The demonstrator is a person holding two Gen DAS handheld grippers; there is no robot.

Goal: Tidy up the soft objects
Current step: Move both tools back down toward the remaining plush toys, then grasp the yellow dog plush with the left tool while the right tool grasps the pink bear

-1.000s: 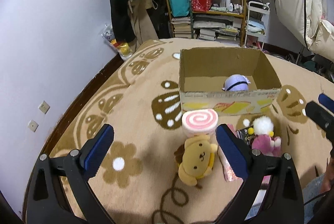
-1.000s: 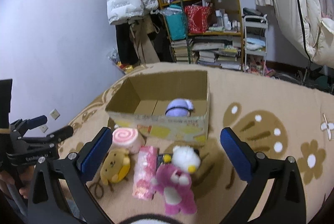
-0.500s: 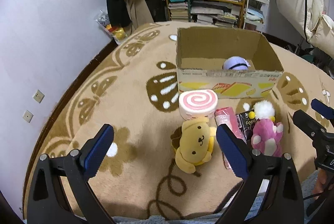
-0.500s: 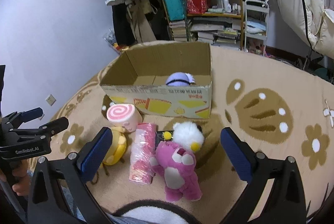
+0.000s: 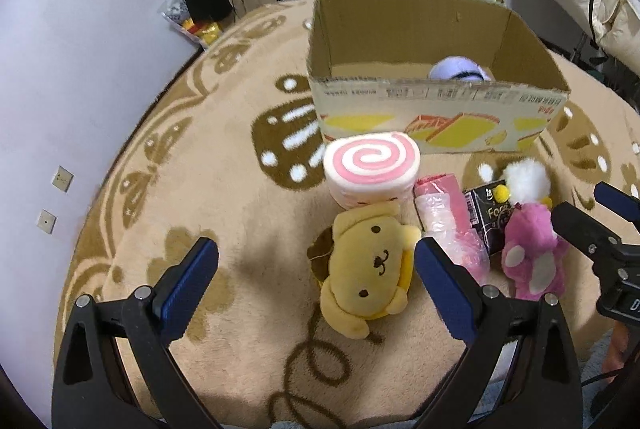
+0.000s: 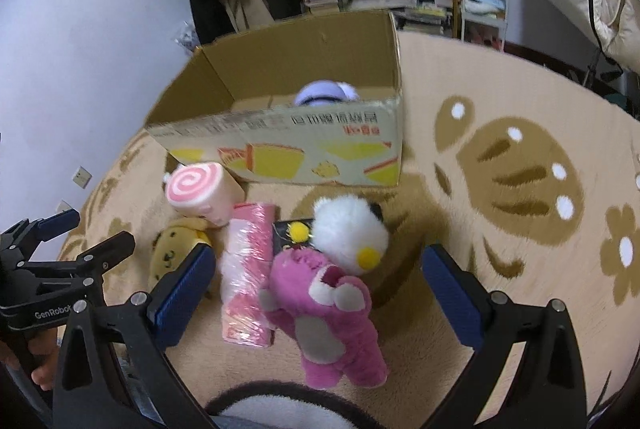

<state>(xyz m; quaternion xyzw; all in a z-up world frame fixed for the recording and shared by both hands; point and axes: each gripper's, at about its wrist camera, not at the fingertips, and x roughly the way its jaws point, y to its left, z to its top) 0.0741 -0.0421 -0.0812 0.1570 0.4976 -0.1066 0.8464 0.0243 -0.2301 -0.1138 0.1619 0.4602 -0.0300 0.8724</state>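
The left gripper (image 5: pixel 316 265) hangs with jaws wide apart and empty over the yellow dog plush (image 5: pixel 370 271) on the rug (image 5: pixel 224 189). Behind stands the cardboard box (image 5: pixel 436 121), holding only a lilac plush ball (image 5: pixel 458 69). The right gripper (image 6: pixel 318 269), also spread and empty, is above the pink bear (image 6: pixel 332 313), beside the pink wrapped roll (image 6: pixel 246 273).

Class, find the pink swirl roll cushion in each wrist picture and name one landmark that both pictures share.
Left wrist view: the pink swirl roll cushion sits at centre, just in front of the cardboard box and above the yellow dog plush.
Right wrist view: it lies left of centre, by the box's near left corner.
Shared landmark: the cardboard box.
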